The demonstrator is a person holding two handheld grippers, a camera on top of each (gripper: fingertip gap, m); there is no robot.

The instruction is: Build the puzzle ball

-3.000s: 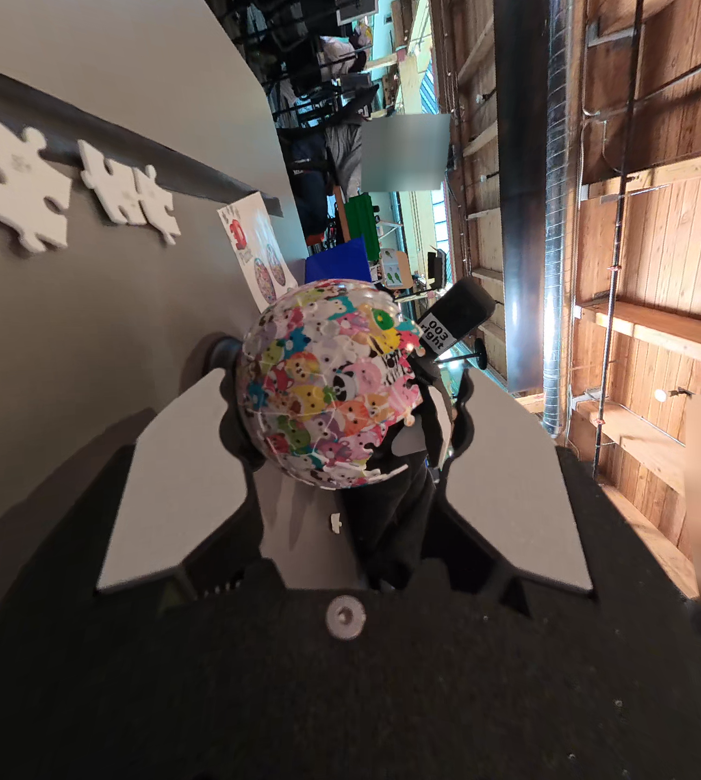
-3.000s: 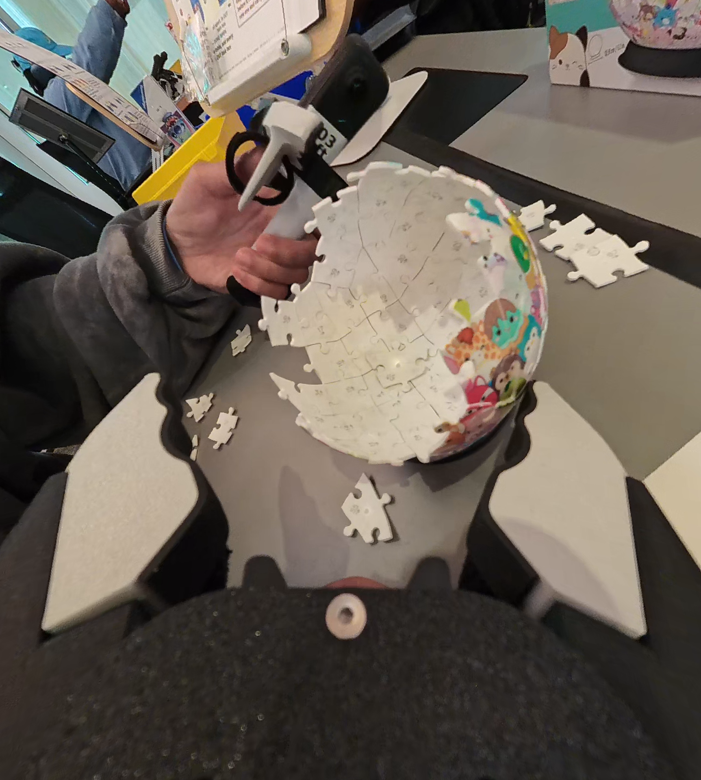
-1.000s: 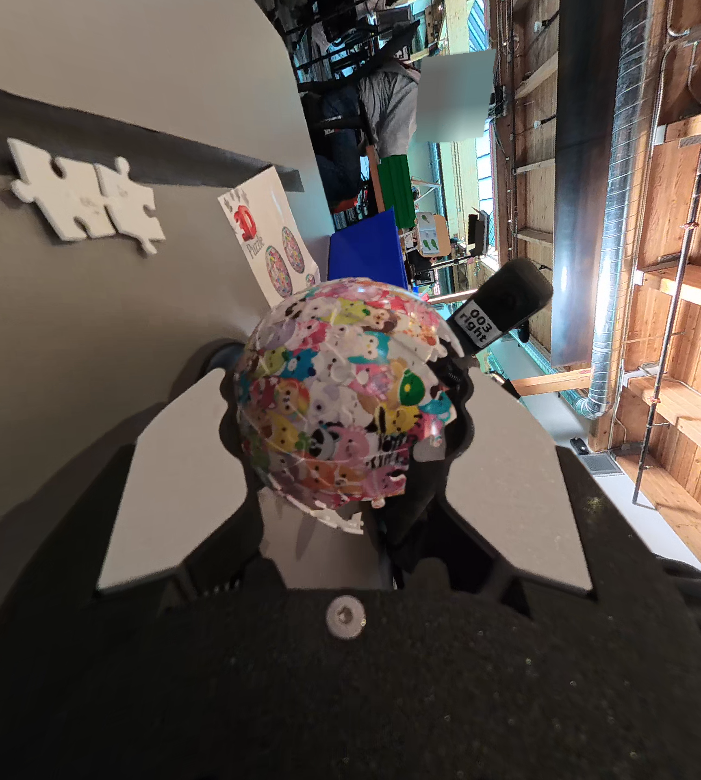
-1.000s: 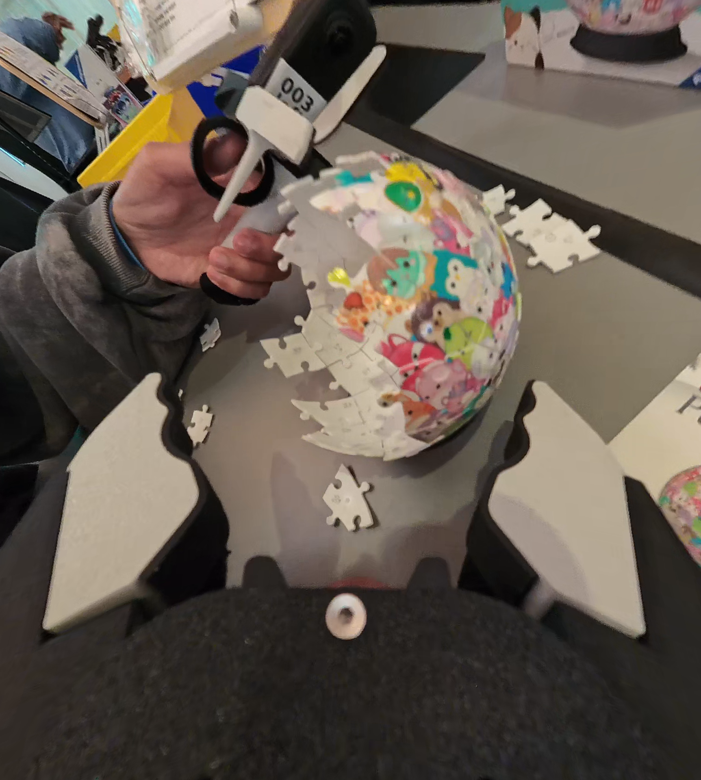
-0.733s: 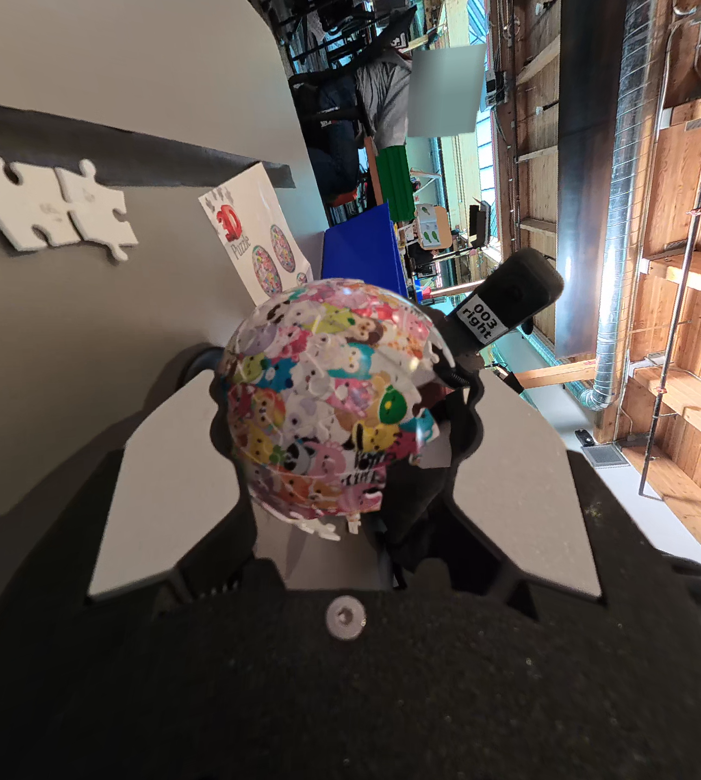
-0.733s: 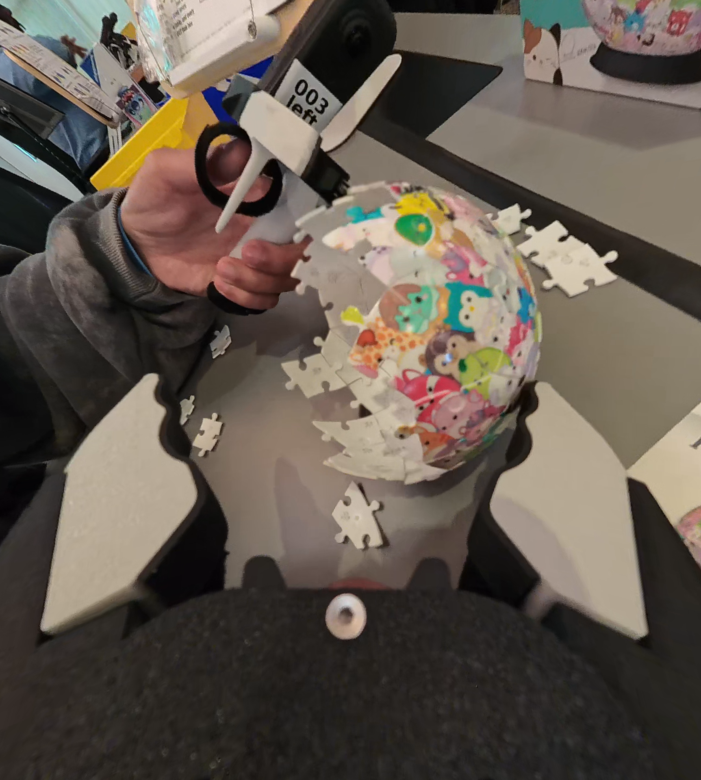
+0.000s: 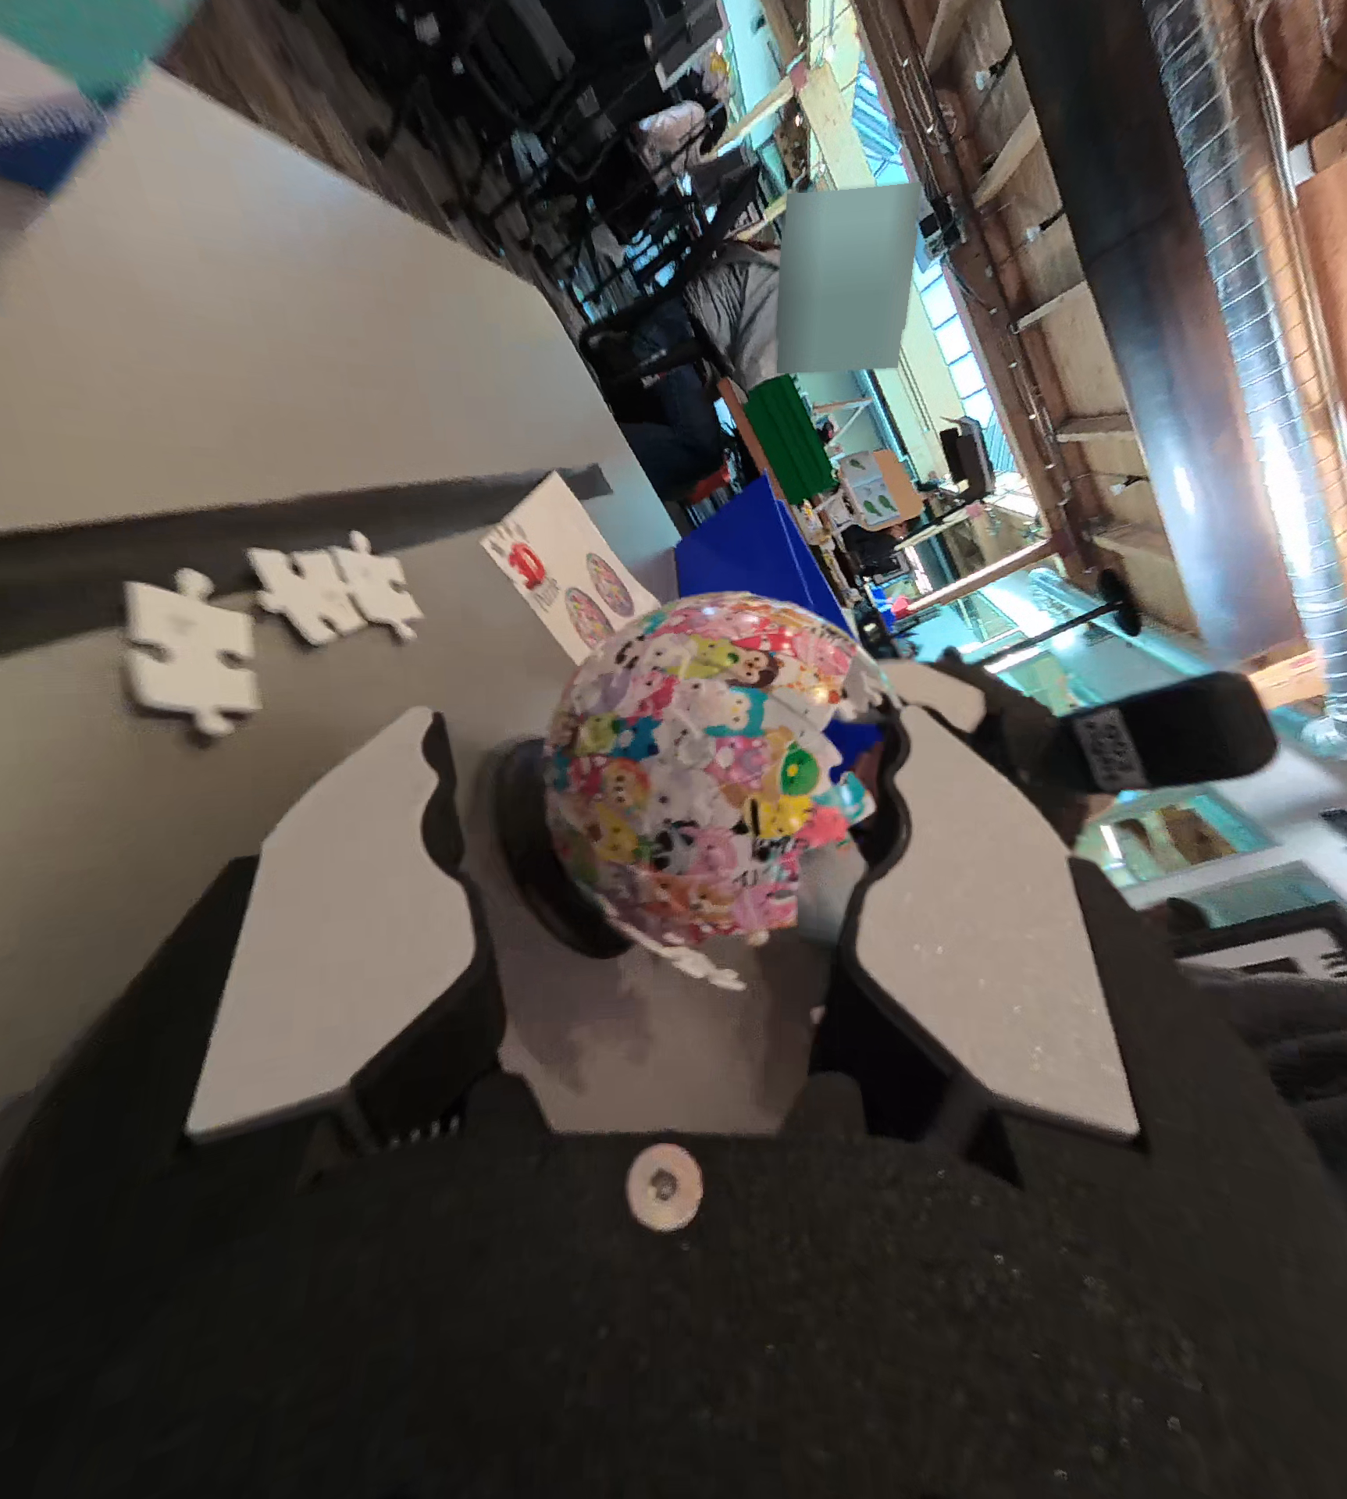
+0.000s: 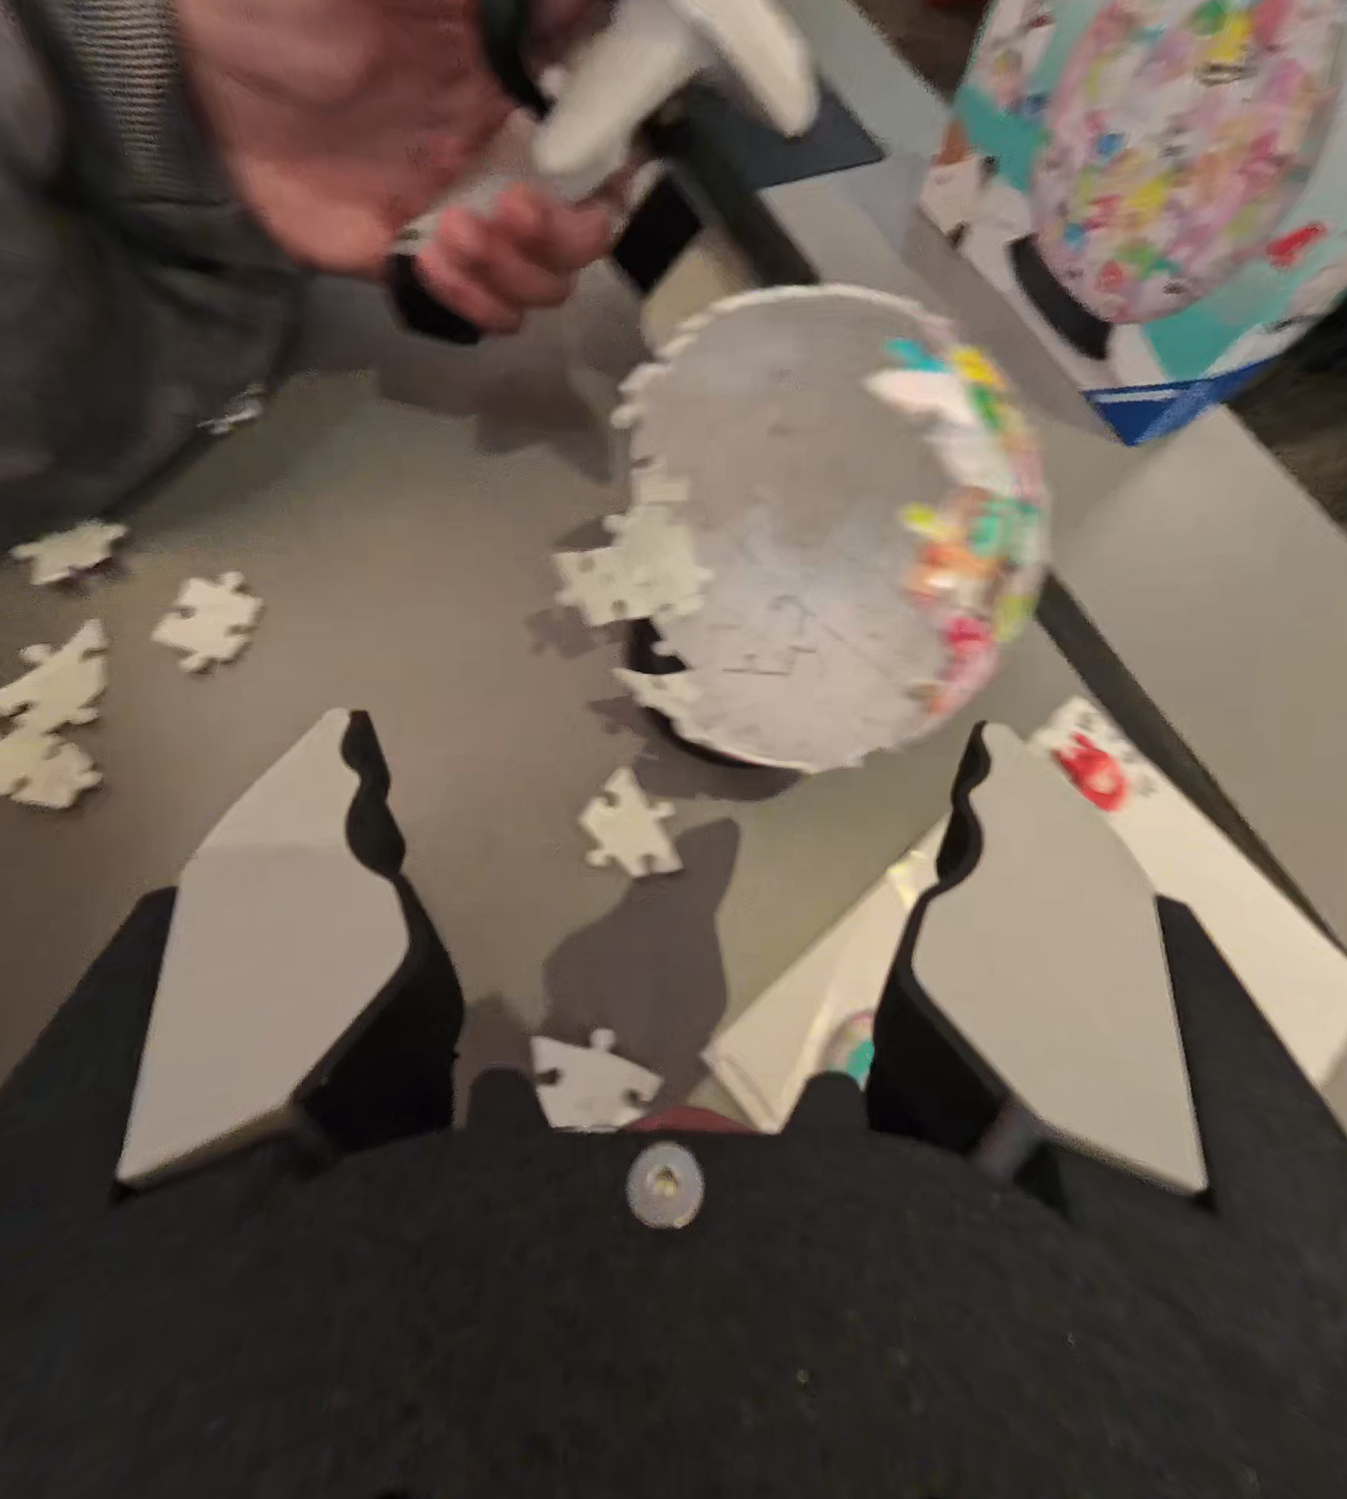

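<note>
Grey tabletop [image 8: 426, 487] fills the lower part of both views, with a workshop of timber beams and ducting behind in the left wrist view. On it the half-built puzzle ball [image 8: 816, 568] sits on a dark round stand [image 7: 540, 876], its printed shell turned toward the left gripper [image 7: 666, 779] and its open white hollow turned toward the right gripper [image 8: 666, 770]. Both sets of tongs stand wide apart and hold nothing. The ball lies straight ahead between the left gripper's fingers, close but seemingly not pinched; from the right gripper it sits ahead and a little to the right, clear of the fingertips. A loose piece [image 8: 629, 823] lies on the table between the right gripper and the ball, nearer than the scattered pieces [image 8: 45, 714] off to its left; another piece [image 8: 589, 1083] shows low between the fingers. The right gripper looks the better placed to fetch it, while the left steadies the shell. A leaflet [image 8: 1124, 917] and the puzzle box [image 8: 1189, 186] lie to the right.
</note>
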